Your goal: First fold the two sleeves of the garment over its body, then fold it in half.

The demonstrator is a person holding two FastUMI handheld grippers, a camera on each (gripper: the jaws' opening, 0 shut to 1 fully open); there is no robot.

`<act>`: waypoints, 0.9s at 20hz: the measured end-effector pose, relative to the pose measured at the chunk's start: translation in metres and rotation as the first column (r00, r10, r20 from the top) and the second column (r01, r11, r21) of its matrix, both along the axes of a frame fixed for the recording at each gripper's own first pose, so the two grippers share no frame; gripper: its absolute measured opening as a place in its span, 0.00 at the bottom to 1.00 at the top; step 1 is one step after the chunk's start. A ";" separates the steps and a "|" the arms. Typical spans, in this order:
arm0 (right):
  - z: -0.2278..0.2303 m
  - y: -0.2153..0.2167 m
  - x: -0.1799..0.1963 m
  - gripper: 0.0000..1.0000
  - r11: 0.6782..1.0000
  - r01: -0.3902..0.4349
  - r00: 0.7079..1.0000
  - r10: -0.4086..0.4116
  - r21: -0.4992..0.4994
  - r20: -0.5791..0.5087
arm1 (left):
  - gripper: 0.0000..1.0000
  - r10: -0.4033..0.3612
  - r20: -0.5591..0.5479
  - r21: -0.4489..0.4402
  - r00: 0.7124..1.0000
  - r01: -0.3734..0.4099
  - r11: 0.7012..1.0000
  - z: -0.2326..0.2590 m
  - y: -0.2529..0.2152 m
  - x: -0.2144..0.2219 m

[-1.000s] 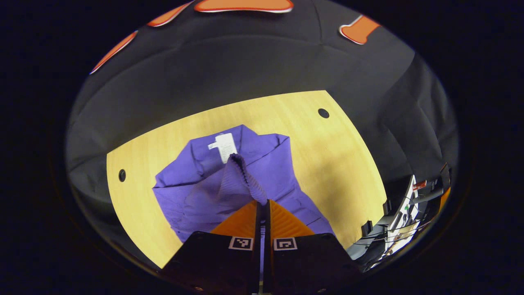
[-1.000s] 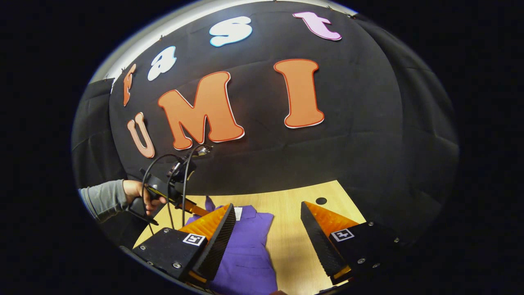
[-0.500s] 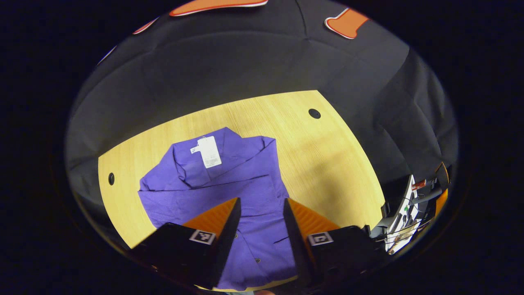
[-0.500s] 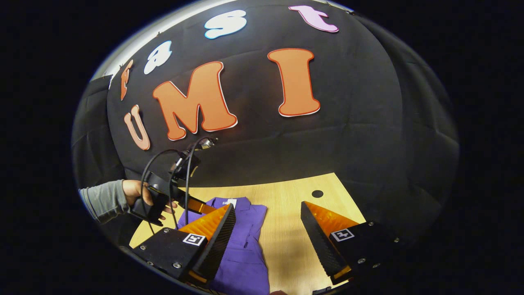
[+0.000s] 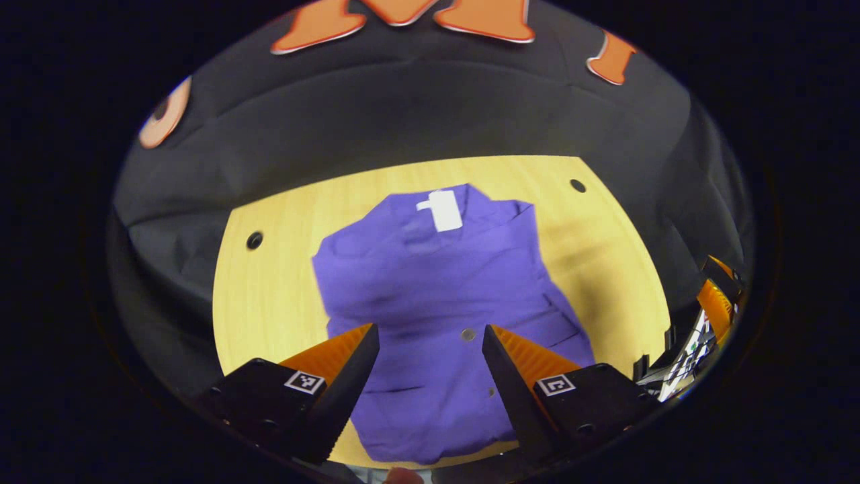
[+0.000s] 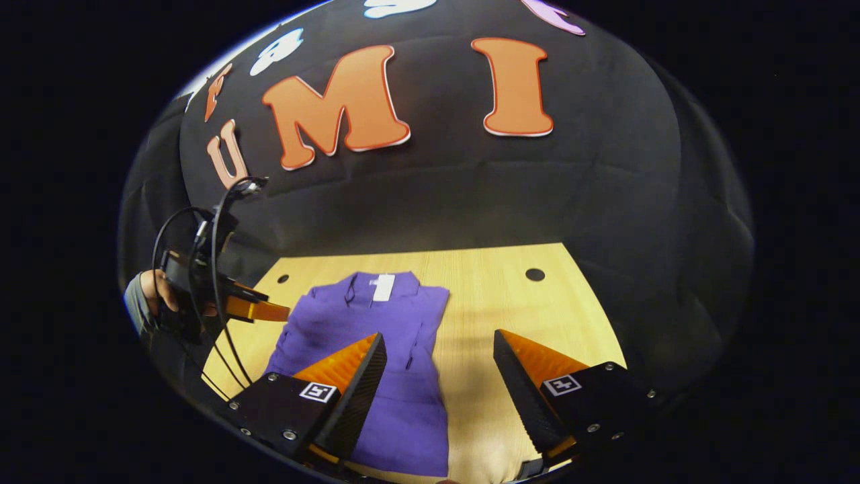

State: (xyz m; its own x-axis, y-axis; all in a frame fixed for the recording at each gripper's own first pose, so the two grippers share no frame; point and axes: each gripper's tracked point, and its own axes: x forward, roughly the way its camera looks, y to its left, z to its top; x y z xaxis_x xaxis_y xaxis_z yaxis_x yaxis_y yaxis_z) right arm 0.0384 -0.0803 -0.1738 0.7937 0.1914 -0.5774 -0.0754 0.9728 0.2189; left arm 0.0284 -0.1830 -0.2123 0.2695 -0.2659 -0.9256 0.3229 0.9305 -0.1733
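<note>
Bench [image 5: 282, 282]: pale wood, lower half of both views. Purple garment [image 5: 430, 302] flat at bench centre, sleeves apparently folded in, white tag [image 5: 445, 210] toward top. Left gripper [image 5: 430, 336] above lower body, jaws open, empty. Right gripper [image 6: 440, 349] over garment's right edge, jaws open, empty. Risk: uneven hem pinch would likely drag folded sleeves loose during half-fold.
</note>
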 end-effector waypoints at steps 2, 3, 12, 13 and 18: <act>-0.019 0.013 -0.012 0.96 1.000 -0.019 0.998 0.018 -0.008 -0.061 | 0.99 0.054 -0.023 0.015 0.998 -0.053 0.998 -0.014 0.033 -0.023; -0.029 0.018 -0.020 0.96 0.999 -0.029 0.995 0.027 -0.016 -0.092 | 0.99 0.075 -0.033 0.025 0.997 -0.074 0.997 -0.022 0.047 -0.033; -0.114 0.040 -0.074 0.96 0.995 -0.076 0.937 0.052 -0.057 -0.347 | 0.99 0.110 -0.100 0.128 0.989 -0.097 0.987 -0.073 0.128 -0.118; -0.124 0.041 -0.082 0.96 0.995 -0.081 0.929 0.051 -0.066 -0.368 | 0.99 0.115 -0.107 0.135 0.988 -0.100 0.986 -0.077 0.133 -0.127; -0.171 0.043 -0.140 0.97 0.992 -0.107 0.860 0.056 -0.071 -0.507 | 0.99 0.142 -0.151 0.157 0.978 -0.119 0.980 -0.090 0.148 -0.170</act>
State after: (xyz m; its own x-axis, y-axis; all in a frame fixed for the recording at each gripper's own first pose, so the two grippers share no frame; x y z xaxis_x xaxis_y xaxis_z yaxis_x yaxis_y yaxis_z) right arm -0.1014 -0.0377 -0.3448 0.3737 0.1678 -0.9122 -0.0597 0.9858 0.1569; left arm -0.1411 -0.0350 -0.3028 0.1377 -0.0965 -0.9858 0.1761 0.9818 -0.0716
